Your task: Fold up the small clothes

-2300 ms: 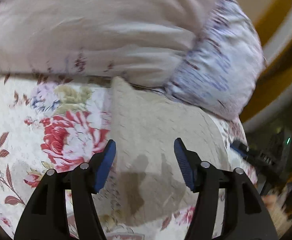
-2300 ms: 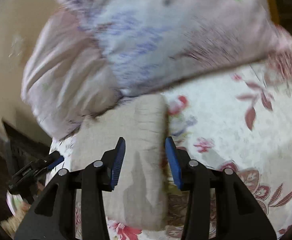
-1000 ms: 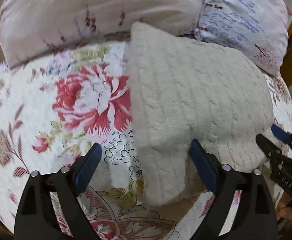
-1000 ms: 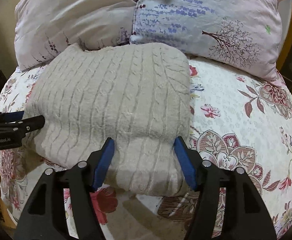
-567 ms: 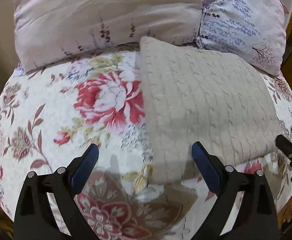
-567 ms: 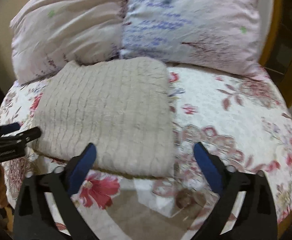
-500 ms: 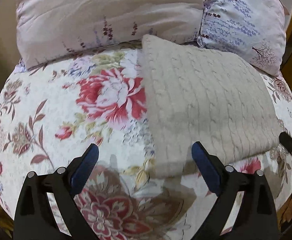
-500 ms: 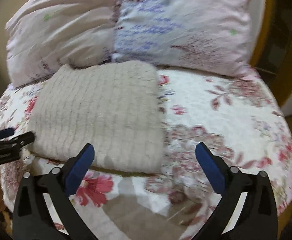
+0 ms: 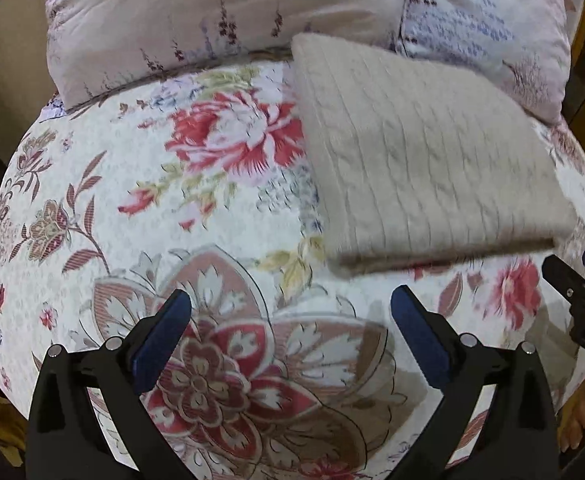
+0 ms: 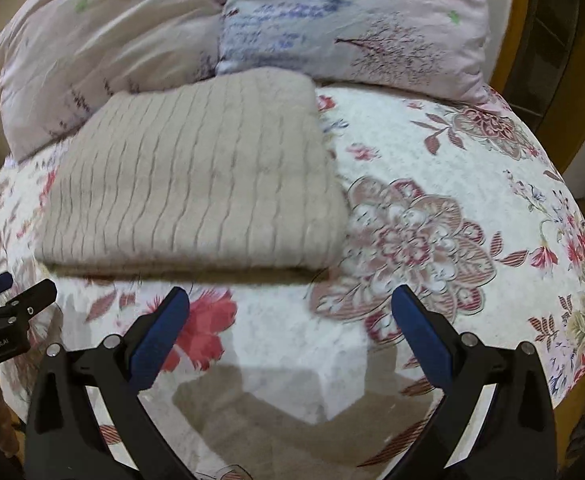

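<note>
Left gripper spread wide, holding nothing, above the floral bedspread. Right gripper likewise wide and empty over the same bedspread. Just beyond both sets of fingertips lies the folded beige cable-knit sweater, flat on the bed, touched by neither gripper. Its far edge sits against two pillows, a pink one and a lavender-print one, at the head of the bed.

A beige cable-knit sweater, folded into a thick rectangle, lies flat on the floral bedspread, its far edge touching 2 pillows.
</note>
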`<state>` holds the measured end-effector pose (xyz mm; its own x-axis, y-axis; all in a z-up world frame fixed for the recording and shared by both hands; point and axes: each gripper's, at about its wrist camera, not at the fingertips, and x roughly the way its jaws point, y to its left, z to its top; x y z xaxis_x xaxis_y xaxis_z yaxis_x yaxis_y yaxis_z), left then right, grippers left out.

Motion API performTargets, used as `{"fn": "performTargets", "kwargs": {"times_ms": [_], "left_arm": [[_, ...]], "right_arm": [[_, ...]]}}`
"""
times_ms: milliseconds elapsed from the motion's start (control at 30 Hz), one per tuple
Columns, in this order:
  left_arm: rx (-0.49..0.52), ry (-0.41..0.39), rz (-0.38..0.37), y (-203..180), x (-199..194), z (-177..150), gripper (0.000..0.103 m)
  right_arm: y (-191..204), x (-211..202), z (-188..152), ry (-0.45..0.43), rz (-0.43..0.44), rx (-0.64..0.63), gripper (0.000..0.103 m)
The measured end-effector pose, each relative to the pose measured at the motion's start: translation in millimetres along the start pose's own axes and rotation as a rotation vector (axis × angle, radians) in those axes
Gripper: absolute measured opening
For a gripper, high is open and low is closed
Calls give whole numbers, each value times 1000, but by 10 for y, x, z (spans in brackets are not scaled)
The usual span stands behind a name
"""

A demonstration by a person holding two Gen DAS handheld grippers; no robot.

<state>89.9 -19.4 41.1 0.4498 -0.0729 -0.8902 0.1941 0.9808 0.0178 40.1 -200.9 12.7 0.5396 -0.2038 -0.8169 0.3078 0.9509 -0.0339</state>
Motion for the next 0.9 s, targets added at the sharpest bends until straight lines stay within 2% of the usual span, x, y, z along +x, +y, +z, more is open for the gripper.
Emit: {"fn": "performTargets", "kwargs": {"times_ms": [333,900], "left_arm": [[6,45,3,-119,88,-82,102],[-14,53,-6,-82,126,-63,102]], "right_arm": [[129,123,-89,29,-11,-39,101],[100,182,-120,41,10,-28,101]]}}
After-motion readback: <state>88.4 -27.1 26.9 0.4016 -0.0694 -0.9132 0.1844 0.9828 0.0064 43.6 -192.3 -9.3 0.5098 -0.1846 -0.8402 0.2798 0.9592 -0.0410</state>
